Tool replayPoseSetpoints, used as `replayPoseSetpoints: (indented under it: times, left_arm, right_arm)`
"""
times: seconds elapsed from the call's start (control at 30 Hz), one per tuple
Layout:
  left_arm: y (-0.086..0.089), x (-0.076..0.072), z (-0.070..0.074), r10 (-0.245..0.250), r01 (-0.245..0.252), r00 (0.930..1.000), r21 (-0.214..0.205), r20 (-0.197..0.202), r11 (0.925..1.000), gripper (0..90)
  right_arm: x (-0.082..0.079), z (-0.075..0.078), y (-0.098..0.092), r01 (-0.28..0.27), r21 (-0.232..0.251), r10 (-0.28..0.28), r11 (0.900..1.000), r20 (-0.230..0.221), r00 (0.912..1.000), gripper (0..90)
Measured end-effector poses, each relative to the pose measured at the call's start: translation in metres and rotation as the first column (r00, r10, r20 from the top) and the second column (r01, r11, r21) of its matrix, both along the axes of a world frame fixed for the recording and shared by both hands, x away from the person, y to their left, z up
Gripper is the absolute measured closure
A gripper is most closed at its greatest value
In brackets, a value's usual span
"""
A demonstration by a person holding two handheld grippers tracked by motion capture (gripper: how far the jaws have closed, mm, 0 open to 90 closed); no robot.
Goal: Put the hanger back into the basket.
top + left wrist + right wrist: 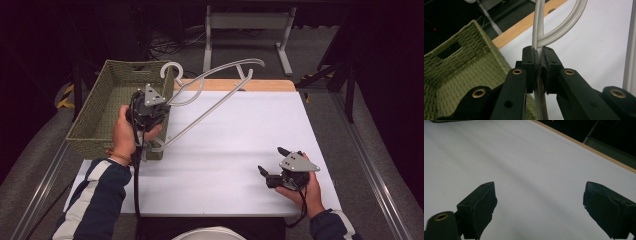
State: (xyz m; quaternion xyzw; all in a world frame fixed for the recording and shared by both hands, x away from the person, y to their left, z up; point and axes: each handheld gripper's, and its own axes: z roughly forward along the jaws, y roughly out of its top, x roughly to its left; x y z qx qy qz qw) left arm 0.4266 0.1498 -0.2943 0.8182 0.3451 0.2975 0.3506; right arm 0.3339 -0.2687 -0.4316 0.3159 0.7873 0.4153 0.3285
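white tabletop [235, 150], wooden edge, dark room

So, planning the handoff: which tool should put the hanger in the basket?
Left. Its tool already clamps the hanger beside the basket; the right tool sits open, far off.

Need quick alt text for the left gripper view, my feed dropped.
The left gripper is shut on a grey plastic hanger, its rod pinched between the black jaws. A green woven basket sits to the left, and the white table stretches ahead.
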Motion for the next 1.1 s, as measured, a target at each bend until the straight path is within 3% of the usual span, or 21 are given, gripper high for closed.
replayPoseSetpoints:
  times: [0.27,0.37,0.53,0.83,1.1]
  left_arm:
    - [0.022,0.013,0.000,0.045,-0.046,0.9987,-0.032,-0.026,0.9984,82.0]
    - [0.033,0.019,0.000,0.077,-0.077,0.9967,-0.025,-0.027,0.9967,82.0]
    - [0.064,0.031,0.000,0.140,-0.141,0.9894,-0.034,-0.040,0.9894,82.0]
    - [0.102,0.042,0.002,0.193,-0.195,0.9807,-0.057,-0.032,0.9793,82.0]
    - [0.117,0.055,0.001,0.204,-0.203,0.9790,-0.060,0.008,0.9774,82.0]
  right_arm:
    - [0.001,-0.001,0.000,-0.003,-0.002,0.003,1.0000,-0.009,1.0000,11.8]
    - [0.001,-0.002,0.001,-0.003,-0.001,0.003,1.0000,-0.010,0.9999,11.8]
    - [0.001,-0.001,-0.001,0.004,0.008,-0.004,1.0000,-0.006,1.0000,11.4]
    - [0.002,-0.002,-0.001,0.011,0.002,-0.011,0.9999,-0.007,0.9999,11.3]
    - [0.002,-0.003,0.001,0.011,-0.004,-0.011,0.9999,-0.014,0.9998,11.3]
